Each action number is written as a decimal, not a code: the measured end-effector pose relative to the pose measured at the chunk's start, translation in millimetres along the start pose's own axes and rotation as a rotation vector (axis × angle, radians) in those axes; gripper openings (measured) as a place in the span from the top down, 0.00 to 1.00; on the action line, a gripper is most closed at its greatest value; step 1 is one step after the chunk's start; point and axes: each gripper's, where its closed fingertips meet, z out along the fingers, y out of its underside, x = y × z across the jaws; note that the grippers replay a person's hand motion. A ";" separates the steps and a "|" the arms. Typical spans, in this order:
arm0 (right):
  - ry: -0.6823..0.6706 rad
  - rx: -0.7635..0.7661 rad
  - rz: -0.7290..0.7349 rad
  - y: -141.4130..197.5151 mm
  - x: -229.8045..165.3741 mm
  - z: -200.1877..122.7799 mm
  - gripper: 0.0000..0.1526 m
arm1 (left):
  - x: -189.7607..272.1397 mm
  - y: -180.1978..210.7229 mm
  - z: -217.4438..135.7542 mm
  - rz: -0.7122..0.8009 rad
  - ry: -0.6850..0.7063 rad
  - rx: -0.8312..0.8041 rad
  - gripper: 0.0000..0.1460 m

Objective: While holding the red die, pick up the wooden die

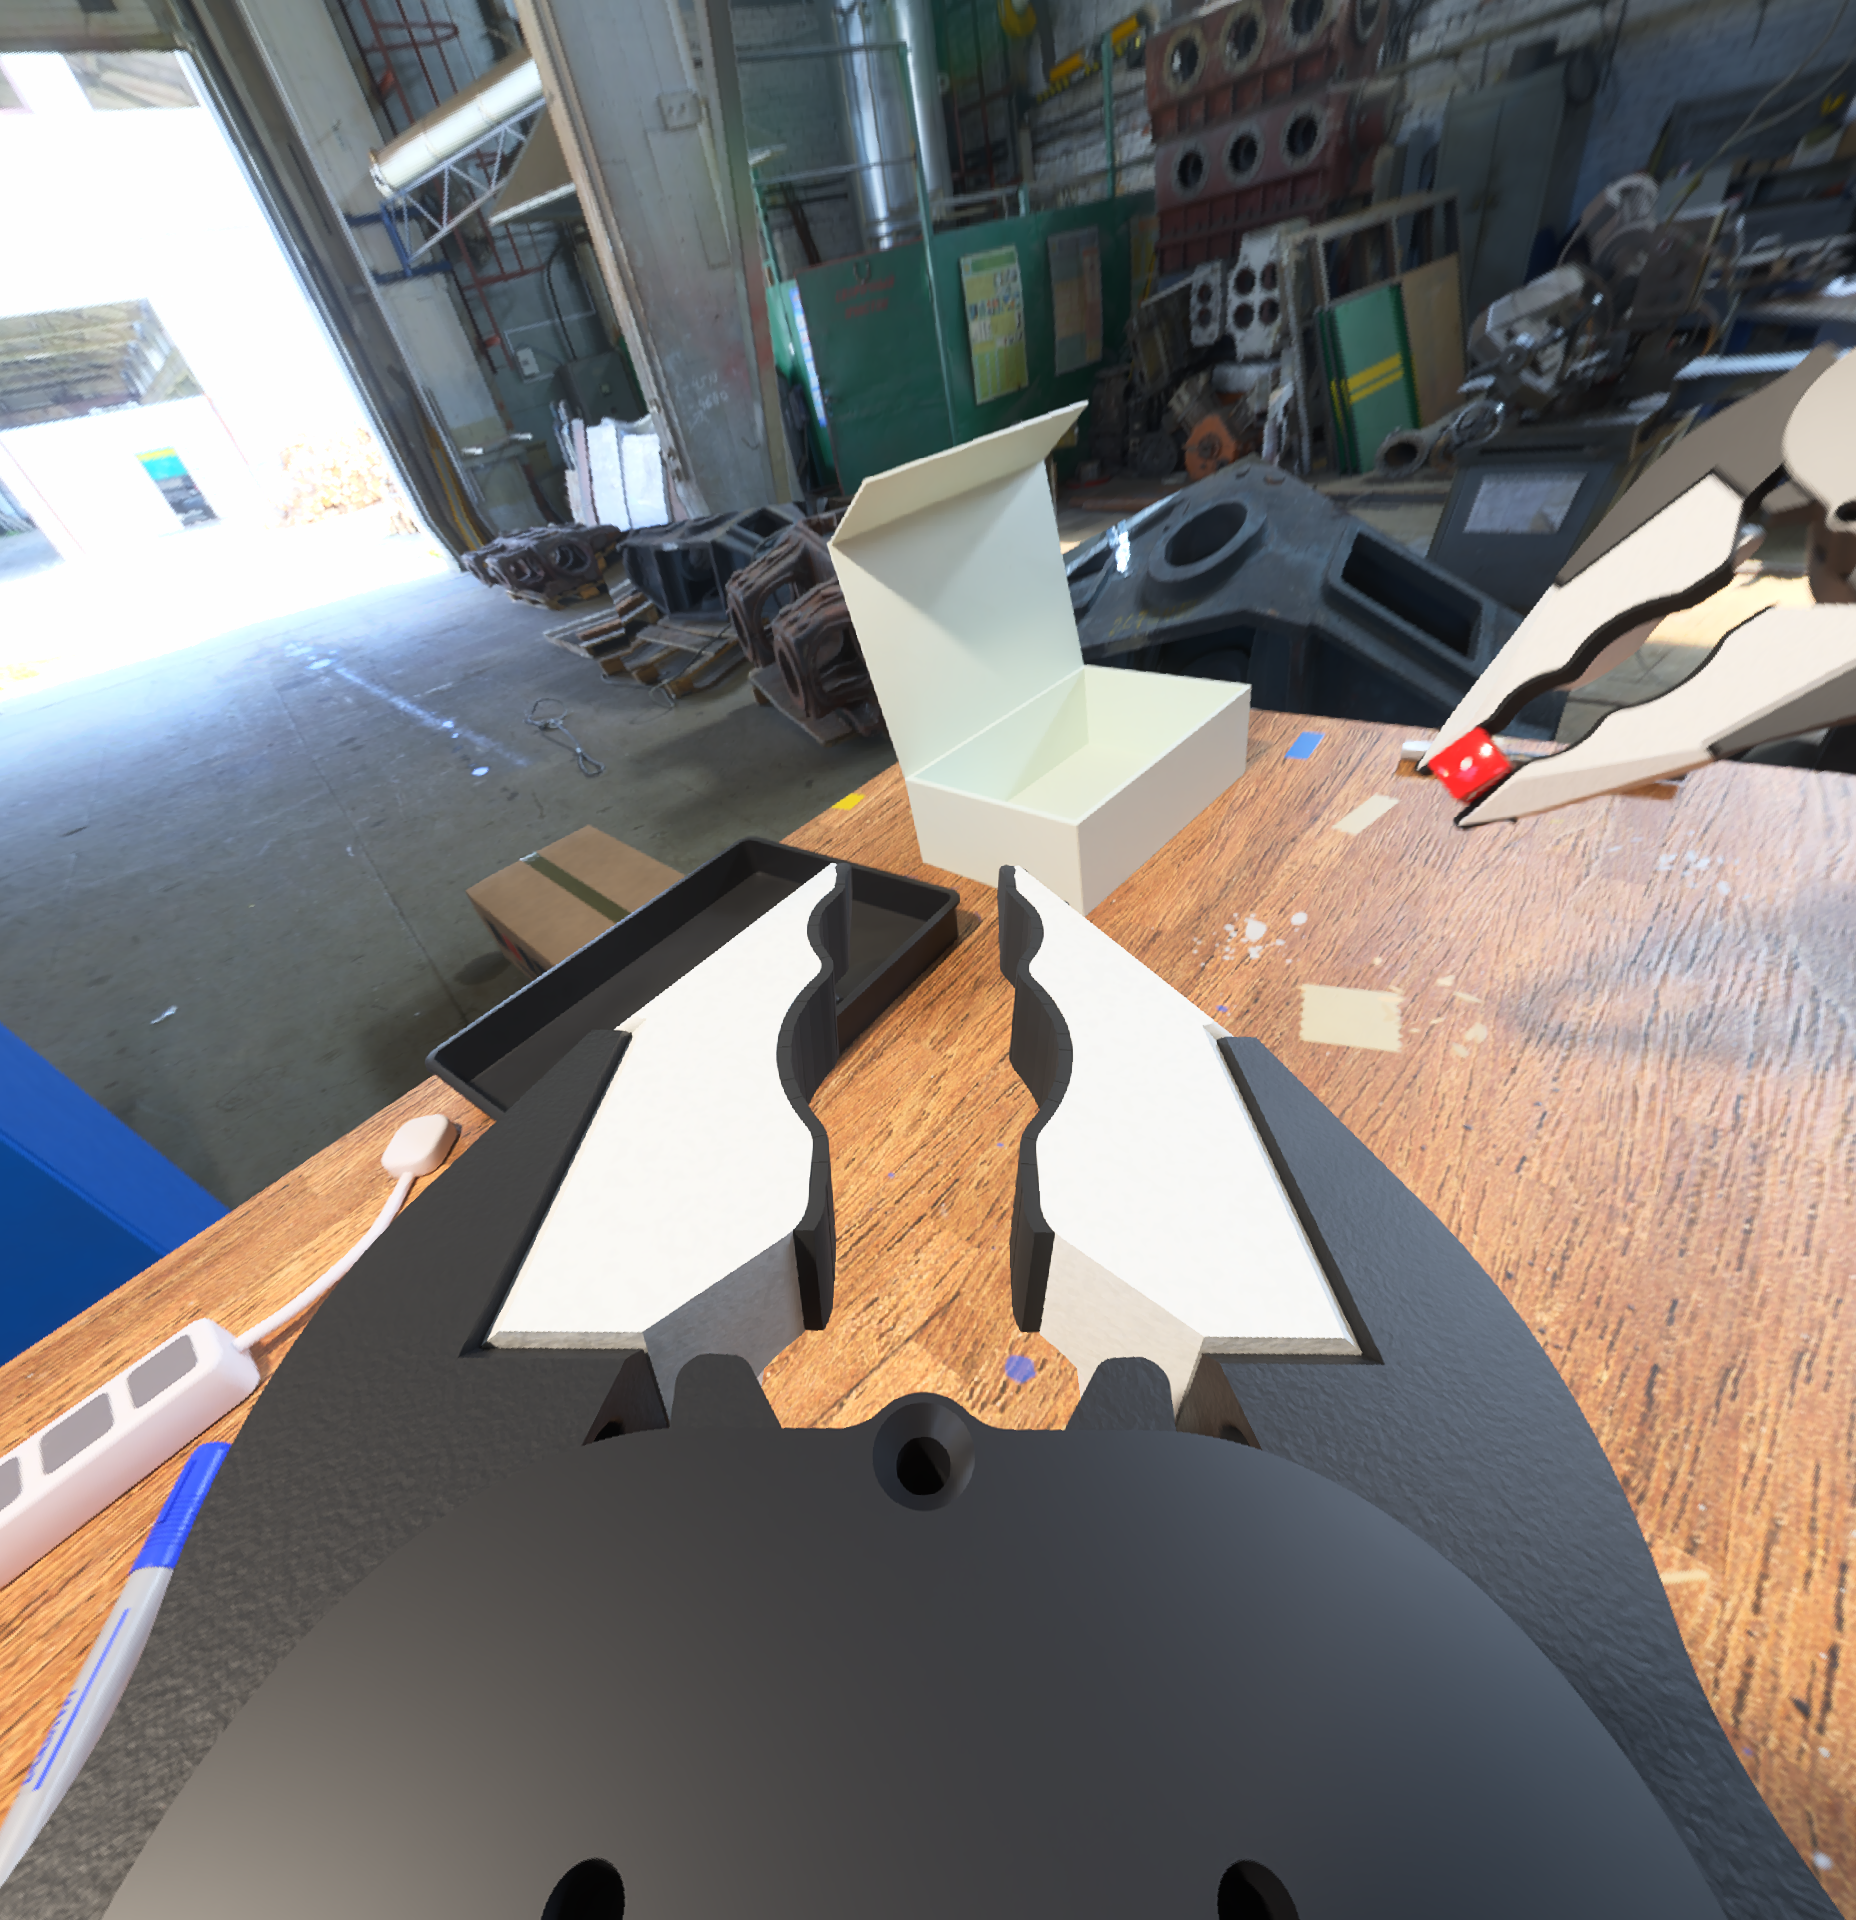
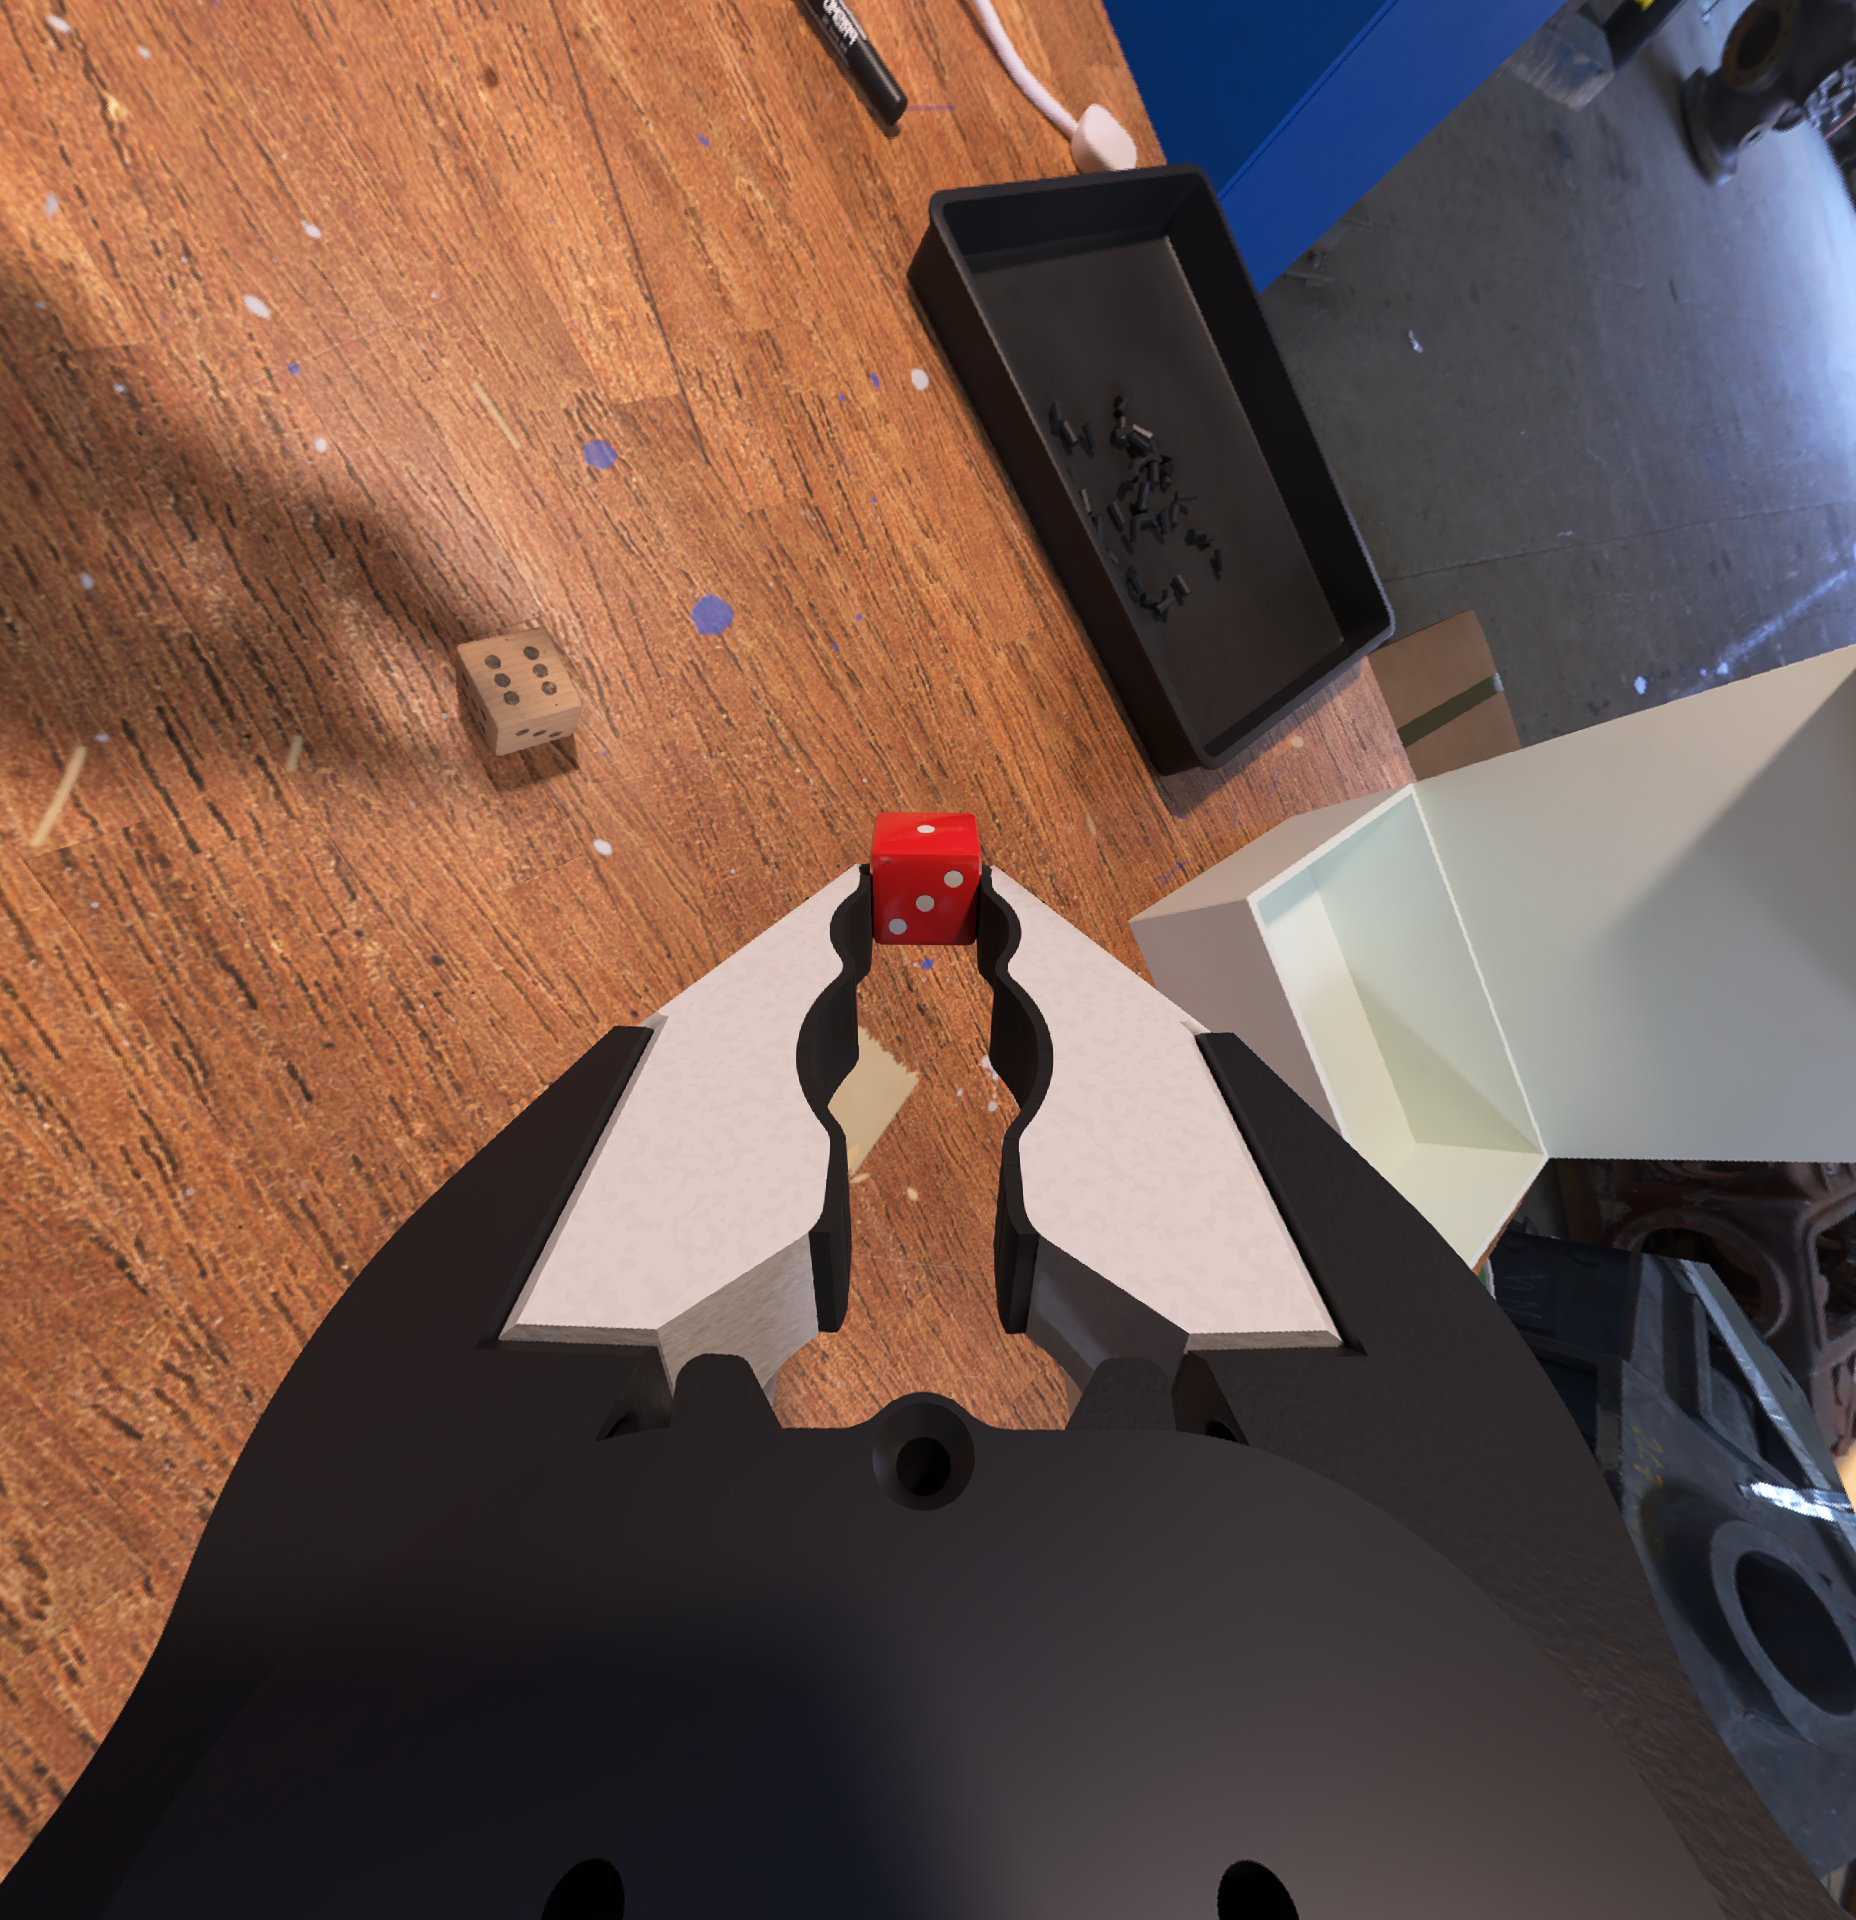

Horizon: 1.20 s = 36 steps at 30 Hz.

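Observation:
My right gripper (image 2: 924, 883) is shut on the red die (image 2: 924, 878), held between its fingertips above the wooden table (image 2: 280, 312). It also shows in the left wrist view (image 1: 1464, 774) at the far right, with the red die (image 1: 1466, 762) at its tips. The wooden die (image 2: 517, 688) lies on the table, ahead and to the left of the right gripper; it does not show in the left wrist view. My left gripper (image 1: 922, 883) is open and empty above the table (image 1: 1423, 1143), pointing toward the white box.
An open white box (image 1: 1069, 800) with its lid up stands at the far table edge, also in the right wrist view (image 2: 1423, 997). A black tray (image 2: 1142, 447) holding small dark bits sits beside it (image 1: 695, 935). A power strip (image 1: 103, 1444), pen (image 1: 93, 1662) and marker (image 2: 856, 52) lie nearby.

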 end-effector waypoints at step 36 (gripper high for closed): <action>-0.127 -0.044 0.114 130.8 90.4 56.7 0.88 | 61.6 10.7 29.2 -0.064 0.160 -0.115 0.83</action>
